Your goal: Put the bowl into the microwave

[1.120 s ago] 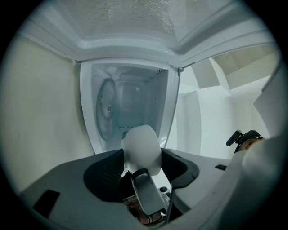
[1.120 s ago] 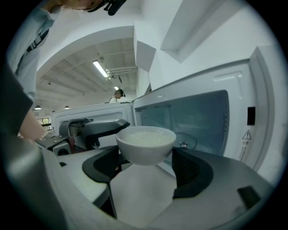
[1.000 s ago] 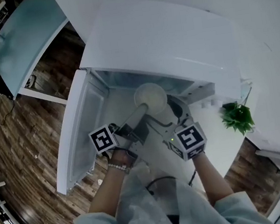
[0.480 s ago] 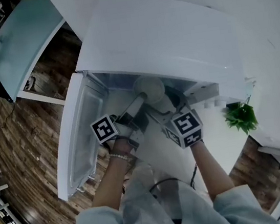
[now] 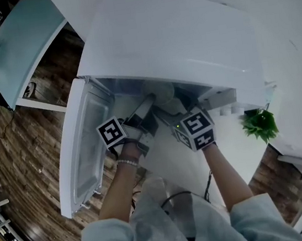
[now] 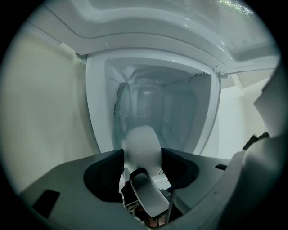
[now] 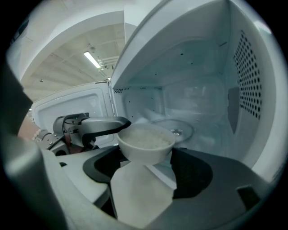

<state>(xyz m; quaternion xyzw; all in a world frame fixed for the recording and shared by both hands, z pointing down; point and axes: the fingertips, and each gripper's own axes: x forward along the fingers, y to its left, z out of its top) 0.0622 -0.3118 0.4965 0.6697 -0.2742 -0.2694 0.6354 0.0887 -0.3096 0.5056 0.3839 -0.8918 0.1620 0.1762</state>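
Note:
A white bowl (image 7: 145,143) filled with rice hangs in the mouth of the open white microwave (image 5: 172,36), just in front of its glass turntable (image 7: 177,128). In the head view only a sliver of the bowl (image 5: 161,92) shows under the microwave's top edge. My right gripper (image 7: 139,164) sits at the bowl's near base, its white pad against it with no gap showing. My left gripper (image 7: 118,125) reaches in from the left, its dark-tipped finger closed over the bowl's left rim. In the left gripper view the bowl is hidden behind the left gripper (image 6: 141,148).
The microwave door (image 5: 82,149) stands swung open to the left. The perforated right wall (image 7: 247,85) of the cavity is close beside the bowl. A green plant (image 5: 260,124) stands on the white counter at the right. A teal table (image 5: 18,46) stands far left on the wooden floor.
Both grippers have moved forward together with the bowl. The bowl, fully visible in front of the opening a second ago, now lies mostly under the microwave's top edge.

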